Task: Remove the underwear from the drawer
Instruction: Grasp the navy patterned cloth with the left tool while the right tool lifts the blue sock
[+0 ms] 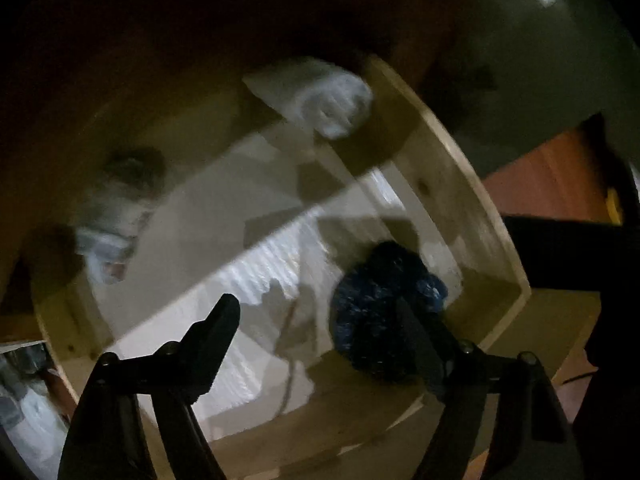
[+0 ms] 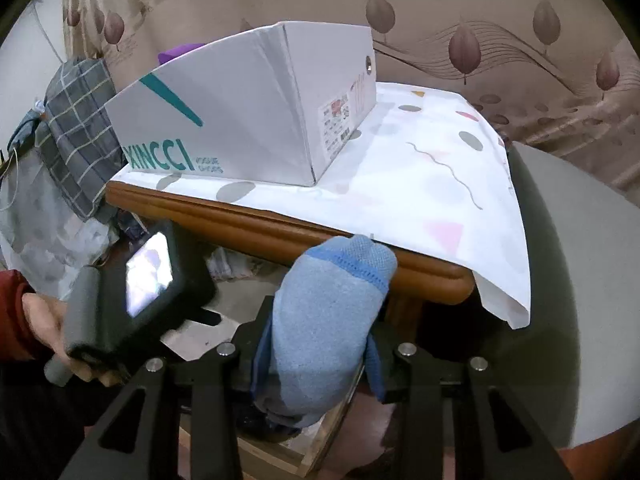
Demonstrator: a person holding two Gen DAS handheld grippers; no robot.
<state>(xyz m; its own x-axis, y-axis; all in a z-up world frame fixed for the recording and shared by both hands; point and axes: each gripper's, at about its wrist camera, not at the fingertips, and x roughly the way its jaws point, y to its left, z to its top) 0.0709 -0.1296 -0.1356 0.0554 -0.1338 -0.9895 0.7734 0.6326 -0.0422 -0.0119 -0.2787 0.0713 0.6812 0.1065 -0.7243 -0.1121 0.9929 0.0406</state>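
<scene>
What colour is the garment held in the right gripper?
Light blue garment, darker blue band; right wrist view.

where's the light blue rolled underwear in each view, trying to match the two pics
Left wrist: not in it; only a dark blue bundle and a white roll lie in the drawer.
Right wrist: bottom centre, clamped in the right gripper, light blue underwear below the table edge.
Shared landmark: the left gripper, seen at lower left of the right view.

Left wrist camera is peering down into the open drawer (image 1: pixel 472 184) from close; right is facing the table edge (image 2: pixel 320 240) above, sharing little.
</scene>
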